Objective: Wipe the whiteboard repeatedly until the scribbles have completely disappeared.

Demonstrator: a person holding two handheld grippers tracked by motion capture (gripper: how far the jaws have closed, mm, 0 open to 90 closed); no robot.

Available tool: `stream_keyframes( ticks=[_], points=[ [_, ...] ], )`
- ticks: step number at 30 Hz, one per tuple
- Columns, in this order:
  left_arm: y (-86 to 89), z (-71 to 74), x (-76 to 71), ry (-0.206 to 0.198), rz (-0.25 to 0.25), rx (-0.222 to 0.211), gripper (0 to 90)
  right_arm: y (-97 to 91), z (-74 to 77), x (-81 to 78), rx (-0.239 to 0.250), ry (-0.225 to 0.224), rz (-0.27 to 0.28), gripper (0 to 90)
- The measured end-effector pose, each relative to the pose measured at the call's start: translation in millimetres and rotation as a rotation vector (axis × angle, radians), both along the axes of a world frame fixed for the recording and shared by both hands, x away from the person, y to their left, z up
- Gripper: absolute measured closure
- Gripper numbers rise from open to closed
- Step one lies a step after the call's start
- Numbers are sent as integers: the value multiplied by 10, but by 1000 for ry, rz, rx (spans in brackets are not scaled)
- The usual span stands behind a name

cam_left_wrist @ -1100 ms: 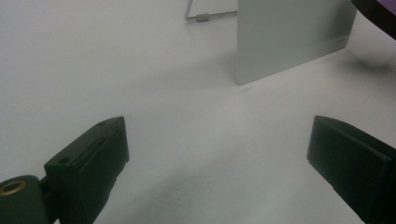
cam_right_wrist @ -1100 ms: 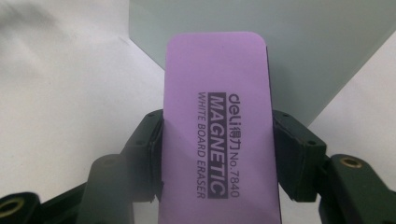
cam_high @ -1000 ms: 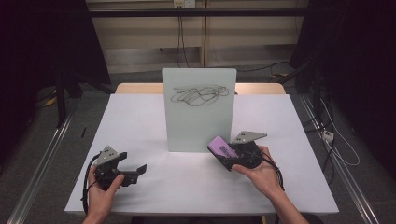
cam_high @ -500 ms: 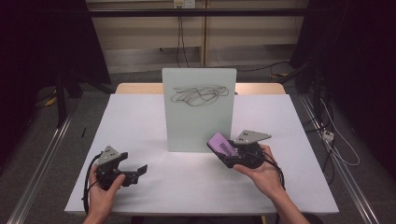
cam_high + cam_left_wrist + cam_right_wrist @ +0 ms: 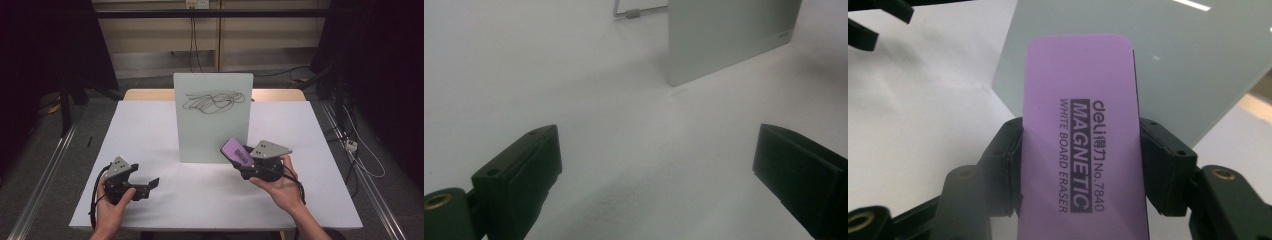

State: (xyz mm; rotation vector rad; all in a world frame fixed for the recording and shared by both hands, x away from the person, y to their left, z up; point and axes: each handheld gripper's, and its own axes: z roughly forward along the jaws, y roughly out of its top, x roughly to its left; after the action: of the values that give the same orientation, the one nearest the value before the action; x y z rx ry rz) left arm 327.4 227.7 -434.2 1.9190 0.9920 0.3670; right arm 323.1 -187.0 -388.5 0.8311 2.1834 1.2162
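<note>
Between my right gripper's jaws I hold a purple magnetic whiteboard eraser, clamped on its long edges and label up, so its free end projects beyond the fingertips toward the upright whiteboard and the black scribble, presumably for wiping. My left gripper rests low on the table, jaws spread wide, empty, well clear.

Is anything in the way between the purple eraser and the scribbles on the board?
Nothing visible is. The right gripper holds the purple eraser just in front of the upright whiteboard. The scribbles sit higher up, with only bare board between.
</note>
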Motion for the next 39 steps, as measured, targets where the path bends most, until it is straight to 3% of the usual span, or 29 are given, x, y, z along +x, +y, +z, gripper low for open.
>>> stream_keyframes(
  ticks=[2,6,14,21,27,39],
  points=[
    [13,3,15,0,3,2,54,0,28,0,-1,-47,-21,414],
    [19,2,15,0,5,-4,54,-2,40,11,18,-72,-35,414],
    [17,-3,19,3,9,-2,54,44,100,40,-27,-162,-68,414],
    [28,-10,18,8,17,4,54,64,235,141,-35,-228,-90,414],
    [33,-9,19,7,15,4,54,136,380,241,-95,-309,-100,414],
    [32,-9,20,8,11,2,54,132,589,407,-73,-364,-136,414]
  ],
)
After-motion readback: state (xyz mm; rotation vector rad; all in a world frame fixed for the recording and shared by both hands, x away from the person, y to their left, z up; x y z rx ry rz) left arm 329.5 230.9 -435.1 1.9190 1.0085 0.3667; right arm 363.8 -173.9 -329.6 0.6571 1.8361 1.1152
